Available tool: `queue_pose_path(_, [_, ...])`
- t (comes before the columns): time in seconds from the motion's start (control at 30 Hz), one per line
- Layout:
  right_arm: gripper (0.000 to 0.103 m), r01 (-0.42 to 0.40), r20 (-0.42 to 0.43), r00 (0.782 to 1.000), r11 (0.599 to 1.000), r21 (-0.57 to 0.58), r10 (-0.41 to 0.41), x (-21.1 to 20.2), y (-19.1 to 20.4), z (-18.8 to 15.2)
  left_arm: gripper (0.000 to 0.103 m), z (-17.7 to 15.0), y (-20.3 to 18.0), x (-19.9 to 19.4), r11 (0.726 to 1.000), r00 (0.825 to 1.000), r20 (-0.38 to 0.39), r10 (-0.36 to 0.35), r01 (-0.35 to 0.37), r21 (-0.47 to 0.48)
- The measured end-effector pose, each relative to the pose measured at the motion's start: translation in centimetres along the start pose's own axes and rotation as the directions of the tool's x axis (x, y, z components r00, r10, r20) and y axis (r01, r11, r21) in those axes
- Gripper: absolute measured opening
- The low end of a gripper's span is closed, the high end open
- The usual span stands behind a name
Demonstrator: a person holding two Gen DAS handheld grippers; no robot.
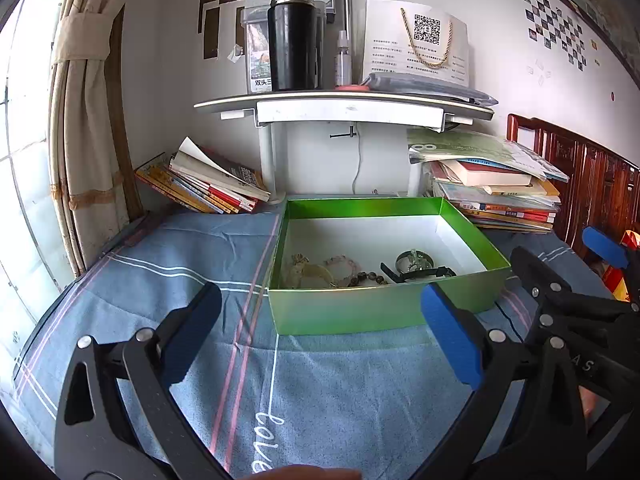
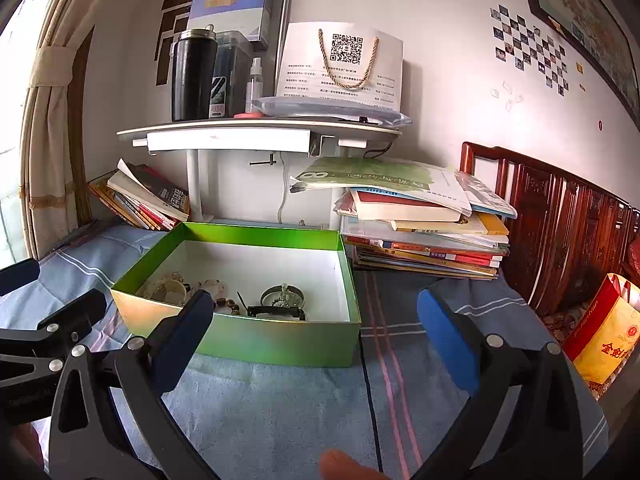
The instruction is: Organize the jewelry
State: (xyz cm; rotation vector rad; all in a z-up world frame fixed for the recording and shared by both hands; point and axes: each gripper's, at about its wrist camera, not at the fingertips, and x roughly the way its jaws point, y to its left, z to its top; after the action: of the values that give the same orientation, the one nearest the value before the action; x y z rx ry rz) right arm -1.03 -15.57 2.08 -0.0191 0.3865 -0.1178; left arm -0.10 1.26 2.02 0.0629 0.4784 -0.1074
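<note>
Both grippers, left [image 1: 320, 332] and right [image 2: 316, 340], hover wide open and empty just before the green box [image 1: 376, 312]. Inside it, along its near wall, lie bracelets [image 1: 340, 270] and a watch [image 1: 420, 268].

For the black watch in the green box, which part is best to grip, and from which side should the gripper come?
Probably the strap, from above. The black watch lies flat on the floor of the green box, close behind its front wall, so a level approach is blocked. The open right gripper could descend and close across the narrow strap beside the silver bangle.
</note>
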Motion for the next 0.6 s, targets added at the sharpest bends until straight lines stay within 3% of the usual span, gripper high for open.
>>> queue_pose_path(0.6, [0.1, 0.002, 0.02, 1.0, 1.0, -0.029, -0.001, -1.0, 0.4, 0.0, 0.099, 0.0, 0.8, 0.0, 0.999, 0.999, 0.004, 0.034, -0.034, -0.002])
